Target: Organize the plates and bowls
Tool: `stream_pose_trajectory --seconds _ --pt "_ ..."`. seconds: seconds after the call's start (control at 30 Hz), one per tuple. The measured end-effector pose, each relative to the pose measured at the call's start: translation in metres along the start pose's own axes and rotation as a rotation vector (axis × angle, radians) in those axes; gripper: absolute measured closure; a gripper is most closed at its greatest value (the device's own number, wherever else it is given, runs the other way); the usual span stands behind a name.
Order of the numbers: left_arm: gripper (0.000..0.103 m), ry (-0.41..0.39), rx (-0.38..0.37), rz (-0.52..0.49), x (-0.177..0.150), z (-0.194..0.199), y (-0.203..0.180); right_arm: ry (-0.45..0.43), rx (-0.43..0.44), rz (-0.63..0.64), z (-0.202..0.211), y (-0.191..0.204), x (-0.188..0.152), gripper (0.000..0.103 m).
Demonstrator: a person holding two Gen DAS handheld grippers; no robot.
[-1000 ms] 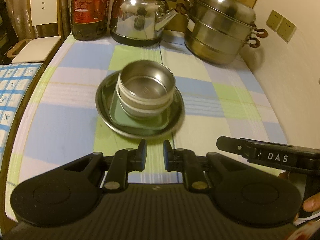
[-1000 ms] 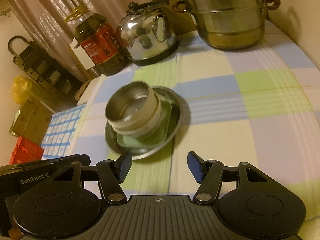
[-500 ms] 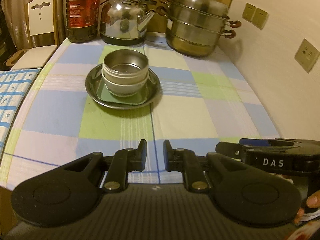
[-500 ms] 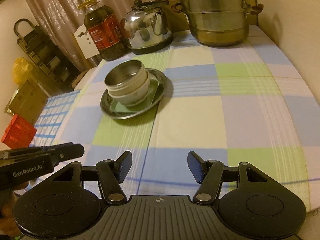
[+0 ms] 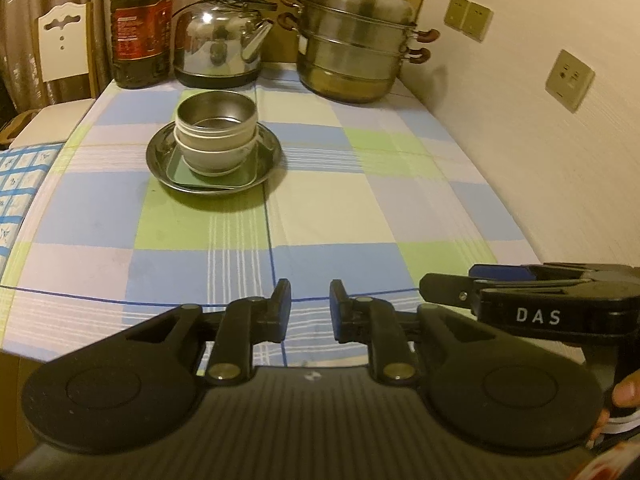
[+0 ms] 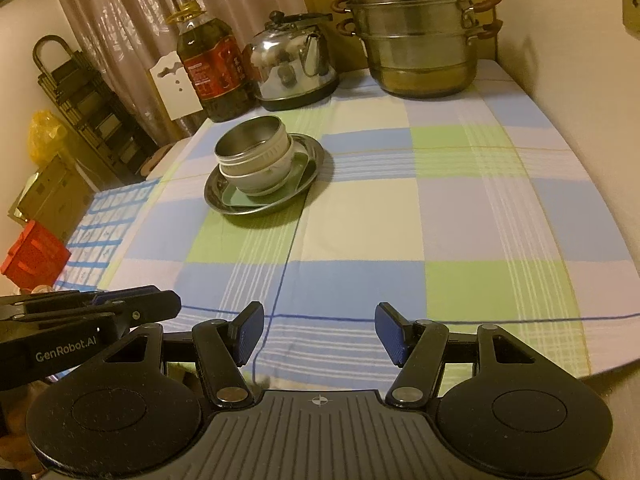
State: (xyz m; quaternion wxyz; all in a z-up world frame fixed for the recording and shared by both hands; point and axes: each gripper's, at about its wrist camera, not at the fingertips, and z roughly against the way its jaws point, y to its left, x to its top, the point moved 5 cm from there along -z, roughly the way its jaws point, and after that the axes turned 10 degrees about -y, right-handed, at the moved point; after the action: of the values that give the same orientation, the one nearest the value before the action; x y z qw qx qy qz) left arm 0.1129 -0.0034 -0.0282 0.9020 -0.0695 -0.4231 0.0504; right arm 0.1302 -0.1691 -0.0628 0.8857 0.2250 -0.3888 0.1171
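Observation:
On the checked tablecloth stands one stack. A round steel plate (image 5: 160,160) (image 6: 314,152) holds a green square plate (image 5: 180,170) (image 6: 232,199), a white bowl (image 5: 216,156) (image 6: 264,178) and a steel bowl (image 5: 216,114) (image 6: 250,142) on top. My left gripper (image 5: 310,300) hovers over the near table edge, well short of the stack. Its jaws are opening from a narrow gap with nothing between them. My right gripper (image 6: 320,332) is open and empty, also far back from the stack. Each view shows the other gripper at its side.
Along the back of the table stand an oil bottle (image 5: 140,36), a steel kettle (image 5: 220,44) and a stacked steamer pot (image 5: 356,48). A wall with sockets (image 5: 568,80) runs along the right. A white chair (image 5: 60,44) and a red crate (image 6: 32,256) are to the left.
Both grippers have drawn back from the stack toward the near table edge, so the stack looks smaller and farther. The left jaws stand slightly wider.

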Motion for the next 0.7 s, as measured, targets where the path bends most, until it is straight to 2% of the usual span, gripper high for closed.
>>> stream_pose_trajectory --seconds 0.7 --pt "0.084 -0.004 -0.029 -0.038 -0.008 0.009 -0.017 -0.015 -0.029 -0.001 0.016 -0.007 -0.010 0.041"
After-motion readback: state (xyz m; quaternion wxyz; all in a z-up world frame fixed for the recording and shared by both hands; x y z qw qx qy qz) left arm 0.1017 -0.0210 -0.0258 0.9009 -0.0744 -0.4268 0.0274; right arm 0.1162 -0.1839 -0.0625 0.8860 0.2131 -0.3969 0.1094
